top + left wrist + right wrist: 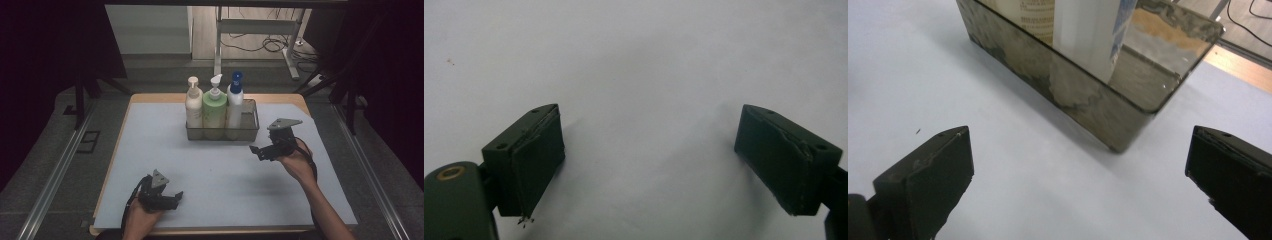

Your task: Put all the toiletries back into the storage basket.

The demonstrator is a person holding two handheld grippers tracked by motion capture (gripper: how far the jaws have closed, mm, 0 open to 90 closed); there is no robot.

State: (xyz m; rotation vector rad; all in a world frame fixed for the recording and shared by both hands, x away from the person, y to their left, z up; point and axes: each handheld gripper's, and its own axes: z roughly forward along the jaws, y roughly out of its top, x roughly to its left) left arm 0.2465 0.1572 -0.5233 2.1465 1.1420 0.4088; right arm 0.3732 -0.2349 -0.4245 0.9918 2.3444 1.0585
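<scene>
Three pump bottles point(215, 107) upright, packed side by side in clear bin point(250, 131) at tabletop point(150, 150) rear. Right claw point(261, 152) wide, empty, just beside bin; left claw point(175, 199) wide, empty, parked near front edge.

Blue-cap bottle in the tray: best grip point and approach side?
Grip the blue-cap bottle on its white body above the tray wall, coming from the right, probably with the open right claw. The green bottle touches its left side, while the tray's right end is free and the bottle stands upright.
</scene>
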